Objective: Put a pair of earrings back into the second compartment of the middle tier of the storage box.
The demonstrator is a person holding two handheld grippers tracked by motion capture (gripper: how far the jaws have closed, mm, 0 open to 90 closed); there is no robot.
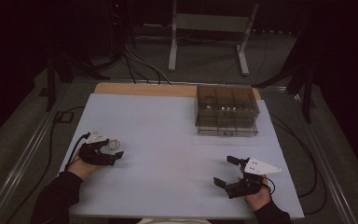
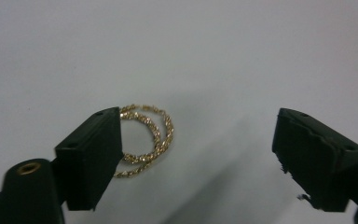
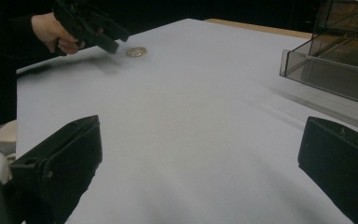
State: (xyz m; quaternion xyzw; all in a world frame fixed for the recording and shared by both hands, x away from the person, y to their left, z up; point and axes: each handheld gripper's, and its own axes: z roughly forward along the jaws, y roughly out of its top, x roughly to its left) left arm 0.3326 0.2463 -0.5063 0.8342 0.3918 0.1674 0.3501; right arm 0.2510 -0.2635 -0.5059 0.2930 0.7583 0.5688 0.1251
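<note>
Two gold twisted hoops [image 2: 147, 140] lie flat on the white table sheet [image 2: 205, 56], one overlapping the other. My left gripper [image 2: 198, 135] hovers over them with its jaws apart; the hoops sit against the left jaw, far from the right one. From above, the hoops [image 1: 113, 144] lie at the tip of the left gripper [image 1: 109, 151] near the table's left side. My right gripper [image 1: 224, 171] rests open at the front right, nothing between its jaws. The right gripper view looks past its own jaws [image 3: 200, 154] to the hoops [image 3: 136, 52] and the left gripper [image 3: 98, 32].
A smoky see-through drawer box [image 1: 227, 111] stands at the back right of the white sheet [image 1: 168, 140], its lower drawer [image 3: 340, 74] pulled out a little. Cables trail off both sides. A metal stand [image 1: 209, 28] is on the floor behind the table.
</note>
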